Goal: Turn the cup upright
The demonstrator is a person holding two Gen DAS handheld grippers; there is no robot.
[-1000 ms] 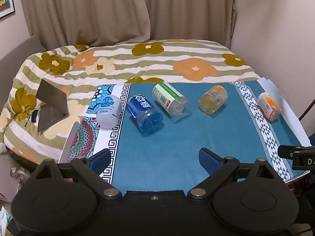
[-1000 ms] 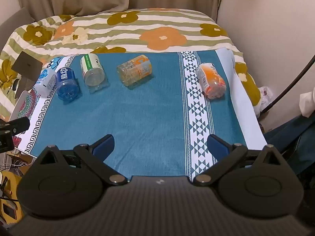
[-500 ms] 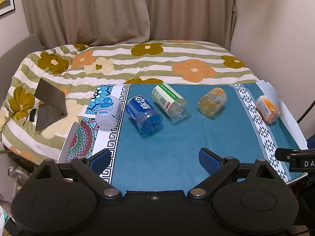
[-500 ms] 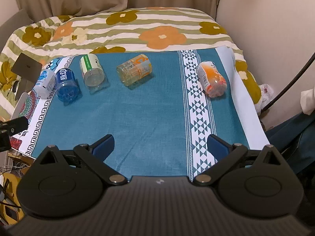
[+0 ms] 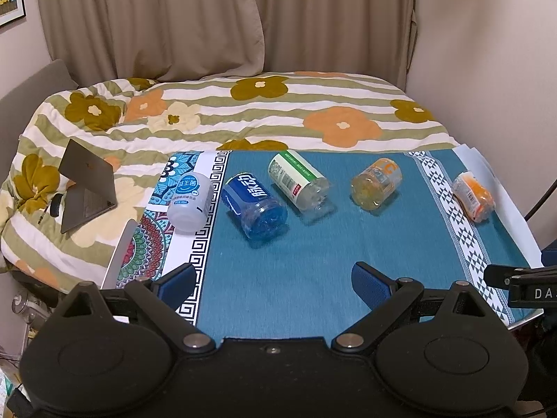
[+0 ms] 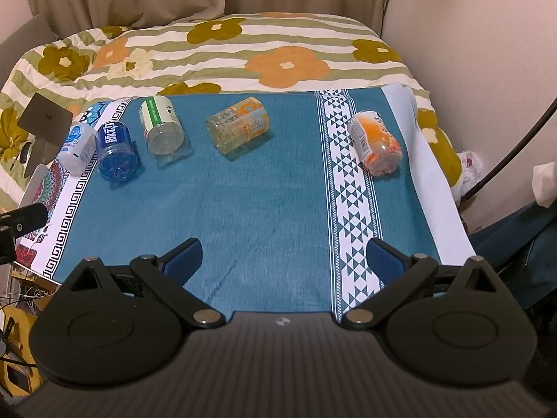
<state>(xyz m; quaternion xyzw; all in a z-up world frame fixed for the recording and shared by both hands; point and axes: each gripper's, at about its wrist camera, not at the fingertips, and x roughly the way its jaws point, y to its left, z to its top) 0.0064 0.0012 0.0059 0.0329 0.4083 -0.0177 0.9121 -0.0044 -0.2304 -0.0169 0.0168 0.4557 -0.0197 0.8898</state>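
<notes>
Five cups lie on their sides in a row across the far part of the blue cloth (image 6: 243, 209) that covers the surface: a white cup (image 5: 190, 202), a blue cup (image 5: 254, 205), a green-banded cup (image 5: 299, 183), a yellow cup (image 6: 238, 127) and an orange cup (image 6: 376, 142). Each appears cut from a thin plastic bottle, so I judge them light, springy and easily crushed, with slick film labels that may slip or roll. I would grip across the mid-body, lightly, then rotate the open end upward. My left hand-held gripper (image 5: 273, 278) and right hand-held gripper (image 6: 283, 254) both hover near the cloth's front edge, fingers spread wide, holding nothing, well apart from every cup. A flowered quilt (image 6: 285, 52) lies beyond.
</notes>
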